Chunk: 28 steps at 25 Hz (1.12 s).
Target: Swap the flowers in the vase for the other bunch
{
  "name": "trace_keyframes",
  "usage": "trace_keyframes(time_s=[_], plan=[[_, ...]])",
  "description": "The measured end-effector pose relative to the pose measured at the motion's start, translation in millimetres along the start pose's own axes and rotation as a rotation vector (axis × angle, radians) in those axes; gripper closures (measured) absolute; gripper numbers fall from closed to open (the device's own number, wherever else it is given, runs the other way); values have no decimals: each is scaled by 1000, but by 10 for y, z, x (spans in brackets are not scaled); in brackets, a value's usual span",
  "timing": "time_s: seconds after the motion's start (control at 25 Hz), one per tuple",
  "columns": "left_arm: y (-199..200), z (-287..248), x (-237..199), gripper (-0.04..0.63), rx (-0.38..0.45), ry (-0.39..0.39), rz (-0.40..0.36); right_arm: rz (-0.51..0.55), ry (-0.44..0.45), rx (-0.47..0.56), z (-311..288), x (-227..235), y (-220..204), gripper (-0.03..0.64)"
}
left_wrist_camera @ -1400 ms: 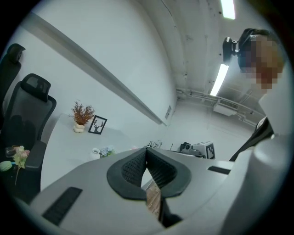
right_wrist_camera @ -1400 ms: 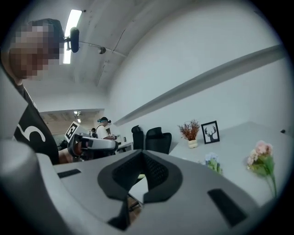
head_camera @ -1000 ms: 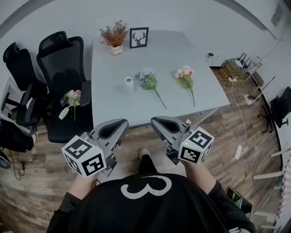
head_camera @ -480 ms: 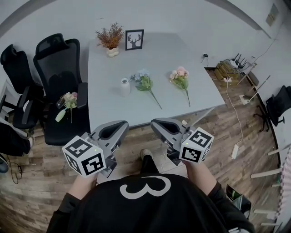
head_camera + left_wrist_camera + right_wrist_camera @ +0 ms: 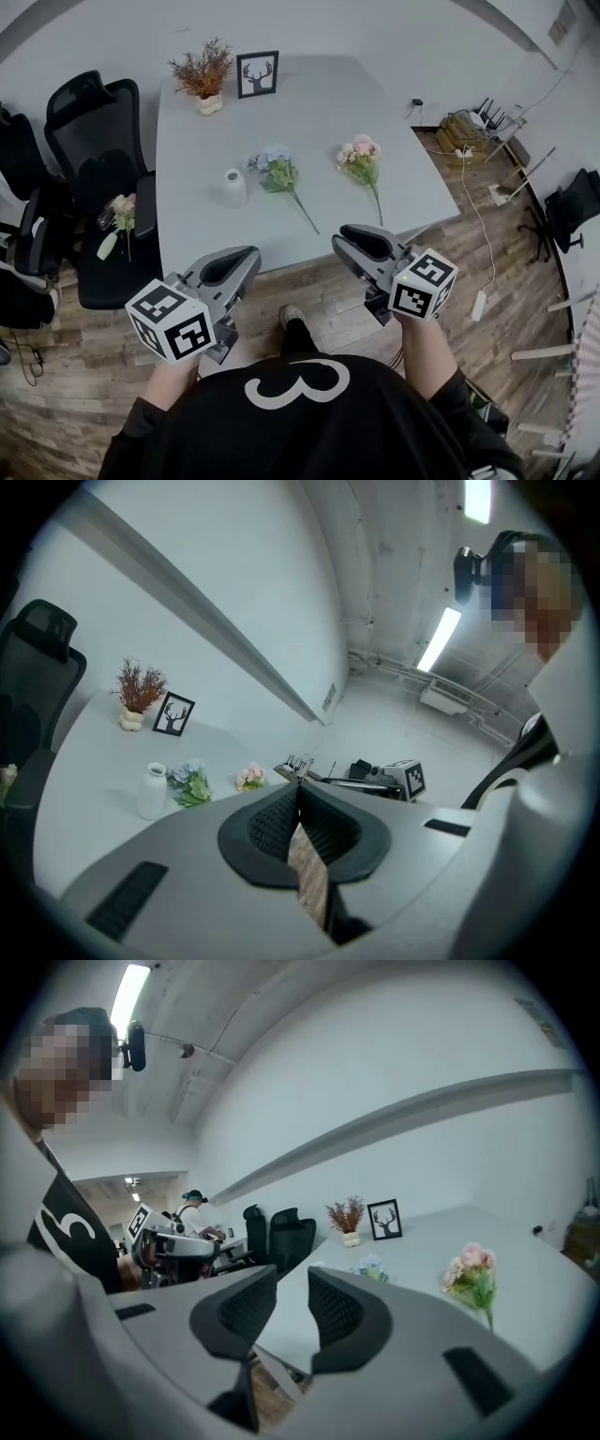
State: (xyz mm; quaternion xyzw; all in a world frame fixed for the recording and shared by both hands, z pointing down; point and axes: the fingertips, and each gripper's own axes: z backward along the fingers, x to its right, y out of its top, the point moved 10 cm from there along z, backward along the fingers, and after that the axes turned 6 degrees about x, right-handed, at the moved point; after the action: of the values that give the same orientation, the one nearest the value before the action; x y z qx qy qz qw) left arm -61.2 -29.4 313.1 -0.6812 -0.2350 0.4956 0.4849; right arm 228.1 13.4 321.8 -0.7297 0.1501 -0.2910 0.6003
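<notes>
A white vase (image 5: 232, 187) stands empty on the grey table (image 5: 375, 103). Right beside it lies a blue bunch (image 5: 277, 173), and a pink bunch (image 5: 361, 161) lies further right. Both grippers hang short of the table's front edge, over the wooden floor. My left gripper (image 5: 242, 258) is shut, its pads meeting at the tips with nothing in them. The jaws of my right gripper (image 5: 349, 239) are opening, with a narrow gap and nothing between them. The left gripper view shows the vase (image 5: 151, 791) and both bunches far ahead. The pink bunch (image 5: 473, 1274) shows in the right gripper view.
Black office chairs (image 5: 89, 122) stand left of the table, one with another small bouquet (image 5: 117, 216) on its seat. A dried plant in a pot (image 5: 202, 75) and a framed deer picture (image 5: 257, 73) stand at the table's far end. Cables and boxes (image 5: 469, 131) lie on the floor to the right.
Both grippers have moved forward toward the table's front edge, the right one further. The right gripper's jaws, closed before, now stand slightly apart.
</notes>
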Motion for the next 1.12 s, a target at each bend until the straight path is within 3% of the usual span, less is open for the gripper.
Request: trace_keyframes(time_s=[0.56, 0.84, 1.12], plan=[[42, -1205, -699, 583, -63, 97, 70, 4, -200, -92, -328, 2046, 113, 414], [71, -1666, -935, 583, -100, 145, 88, 28, -267, -242, -588, 2848, -73, 345], [119, -1888, -1055, 584, -123, 173, 101, 65, -326, -453, -879, 3400, -351, 328]])
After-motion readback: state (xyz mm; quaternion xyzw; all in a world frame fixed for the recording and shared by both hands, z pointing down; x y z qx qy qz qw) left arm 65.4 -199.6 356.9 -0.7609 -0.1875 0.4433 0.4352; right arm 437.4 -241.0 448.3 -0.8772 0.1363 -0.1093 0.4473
